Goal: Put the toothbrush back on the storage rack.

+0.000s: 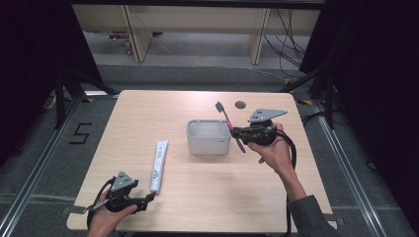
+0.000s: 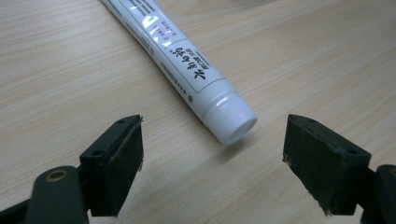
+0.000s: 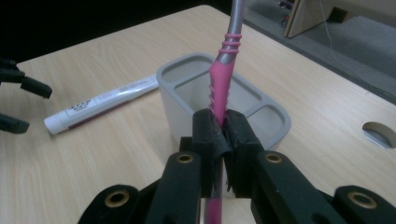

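A white toothpaste tube [image 1: 158, 164] lies on the wooden table [image 1: 207, 207], its cap end toward the front. My left gripper [image 1: 150, 198] is open just short of the tube [image 2: 187, 60], whose cap sits between the spread jaws. My right gripper [image 1: 234, 132] is shut on a pink and grey toothbrush [image 1: 229, 121], held nearly upright beside the right wall of a grey holder cup [image 1: 208, 137]. In the right gripper view the pink toothbrush handle [image 3: 220, 88] is pinched between the pads, with the cup [image 3: 177, 100] just behind and the tube [image 3: 100, 103] to its left.
A round cable hole [image 1: 240, 104] sits in the table near the far edge. Wooden desk legs [image 1: 136, 34] and cables [image 1: 289, 44] stand on the floor beyond. Black tripod legs [image 1: 64, 84] flank the table's far corners.
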